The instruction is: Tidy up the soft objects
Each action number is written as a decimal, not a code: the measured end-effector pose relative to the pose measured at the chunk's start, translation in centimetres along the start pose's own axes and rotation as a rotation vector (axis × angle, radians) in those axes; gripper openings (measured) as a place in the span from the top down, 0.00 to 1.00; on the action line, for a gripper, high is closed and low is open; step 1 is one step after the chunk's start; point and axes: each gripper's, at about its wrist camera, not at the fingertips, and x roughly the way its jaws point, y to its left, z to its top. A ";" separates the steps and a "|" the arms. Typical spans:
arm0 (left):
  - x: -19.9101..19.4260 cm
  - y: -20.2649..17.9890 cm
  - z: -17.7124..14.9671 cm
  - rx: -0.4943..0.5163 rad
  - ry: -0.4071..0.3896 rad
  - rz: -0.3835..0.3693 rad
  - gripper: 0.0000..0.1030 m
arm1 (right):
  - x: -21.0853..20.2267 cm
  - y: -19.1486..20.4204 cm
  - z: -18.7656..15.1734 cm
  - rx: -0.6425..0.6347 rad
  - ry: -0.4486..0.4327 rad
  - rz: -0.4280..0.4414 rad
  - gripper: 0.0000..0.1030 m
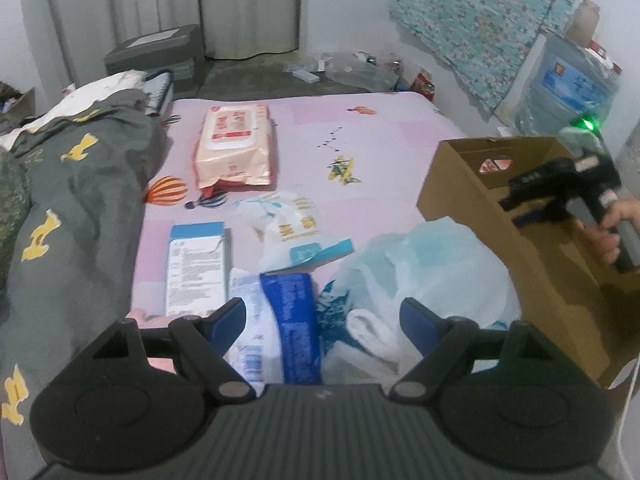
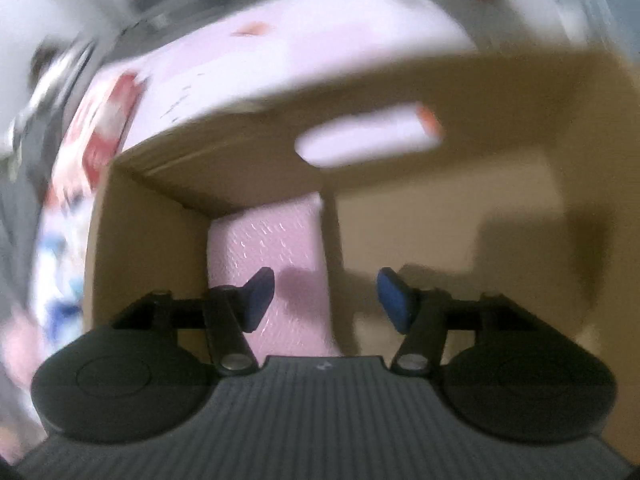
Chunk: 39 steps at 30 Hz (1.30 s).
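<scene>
Several soft packs lie on the pink bed sheet point(image 1: 380, 128): an orange wipes pack point(image 1: 234, 146), a white tissue pack point(image 1: 294, 226), a white and blue flat pack point(image 1: 196, 270), a blue and white pack point(image 1: 280, 332) and a pale plastic bag point(image 1: 432, 272). My left gripper point(image 1: 322, 322) is open and empty just above the blue and white pack. My right gripper point(image 2: 326, 298) is open and empty inside the cardboard box point(image 2: 460, 208), above a pink pack point(image 2: 268, 248). The right gripper also shows in the left wrist view point(image 1: 524, 208) over the box point(image 1: 500, 216).
A grey blanket with yellow figures point(image 1: 68, 216) covers the bed's left side. A grey storage case point(image 1: 160, 52) and floor clutter point(image 1: 348, 68) lie beyond the bed. A water jug point(image 1: 568, 84) stands at the right behind the box.
</scene>
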 end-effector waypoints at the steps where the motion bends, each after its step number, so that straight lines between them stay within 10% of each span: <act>1: -0.2 0.4 -0.2 -0.004 -0.002 0.003 0.17 | 0.0 -0.6 -0.4 0.048 0.007 0.028 0.44; 5: -0.9 1.7 -1.2 -0.016 -0.012 0.030 0.17 | 0.3 -1.1 -1.8 0.134 0.005 0.119 0.44; 16: -2.9 4.9 -3.3 -0.079 -0.033 0.046 0.17 | 0.4 -0.7 -2.8 0.232 -0.079 0.031 0.38; 25: -2.8 6.5 -2.3 -0.077 -0.066 0.063 0.17 | -8.0 4.4 -3.4 0.107 -0.263 0.100 0.37; 32: 0.5 6.6 1.4 -0.026 -0.063 0.034 0.17 | -7.2 17.0 -3.4 -0.177 -0.127 0.275 0.27; 39: 8.5 7.0 5.1 -0.030 0.131 -0.119 0.17 | 2.6 24.4 -1.5 -0.256 0.081 0.131 0.28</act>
